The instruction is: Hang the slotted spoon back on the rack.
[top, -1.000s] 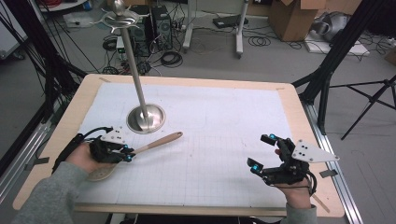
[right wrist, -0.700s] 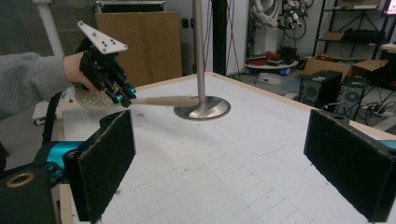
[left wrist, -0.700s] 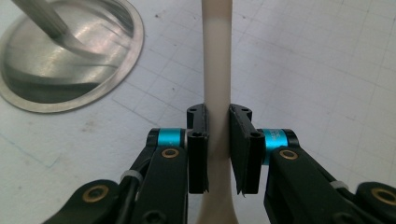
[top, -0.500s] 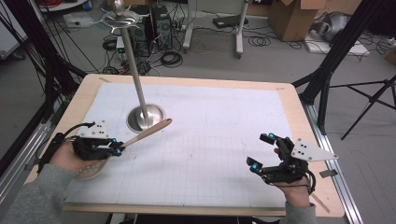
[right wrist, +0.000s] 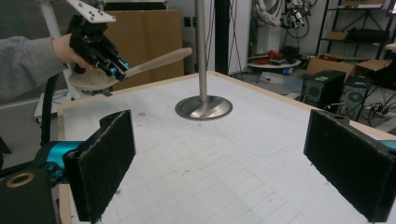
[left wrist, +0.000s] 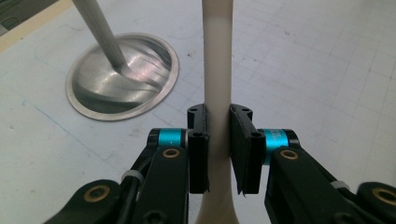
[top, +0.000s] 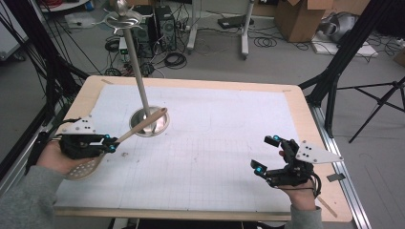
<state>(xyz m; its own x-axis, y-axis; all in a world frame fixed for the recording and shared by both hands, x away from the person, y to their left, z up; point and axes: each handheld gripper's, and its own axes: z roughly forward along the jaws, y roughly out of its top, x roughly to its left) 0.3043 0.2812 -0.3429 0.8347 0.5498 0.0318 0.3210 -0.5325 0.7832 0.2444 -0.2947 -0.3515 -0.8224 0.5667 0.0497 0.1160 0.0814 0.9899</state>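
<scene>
left gripper: jaws clamped on pale wooden handle | handle: runs straight up out of frame (widens below the pads, probably into a spoon head) | metal stand base: upper left, on gridded mat

no readable text, labels, brands or numbers on anything

Stand on table, spoon beside its base.

Even bright light, soft shadows, slight blur.
</scene>
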